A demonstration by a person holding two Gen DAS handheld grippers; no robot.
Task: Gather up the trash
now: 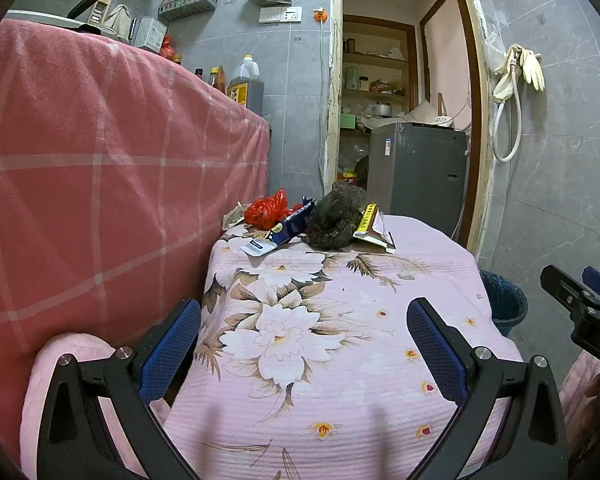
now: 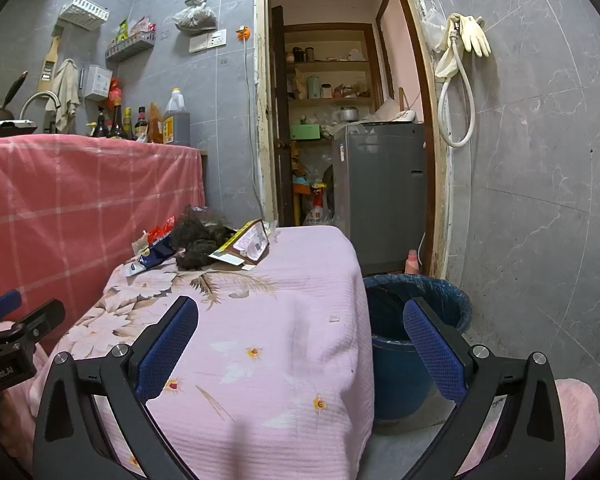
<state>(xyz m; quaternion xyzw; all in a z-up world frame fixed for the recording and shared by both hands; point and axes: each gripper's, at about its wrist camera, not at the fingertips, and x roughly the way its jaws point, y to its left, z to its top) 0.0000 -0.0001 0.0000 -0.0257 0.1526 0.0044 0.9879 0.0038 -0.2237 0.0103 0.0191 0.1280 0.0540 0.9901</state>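
Observation:
Trash lies in a heap at the far end of a table covered with a pink floral cloth: a red plastic bag, a blue wrapper, a dark crumpled bag and a flattened brown and yellow box. The heap also shows in the right wrist view, with the dark bag and the box. My left gripper is open and empty over the near part of the table. My right gripper is open and empty at the table's right edge. A blue bin with a liner stands on the floor right of the table.
A counter draped in a red checked cloth rises on the left, with bottles on top. Behind the table a doorway leads to a grey appliance and shelves. A hose and gloves hang on the tiled wall at the right.

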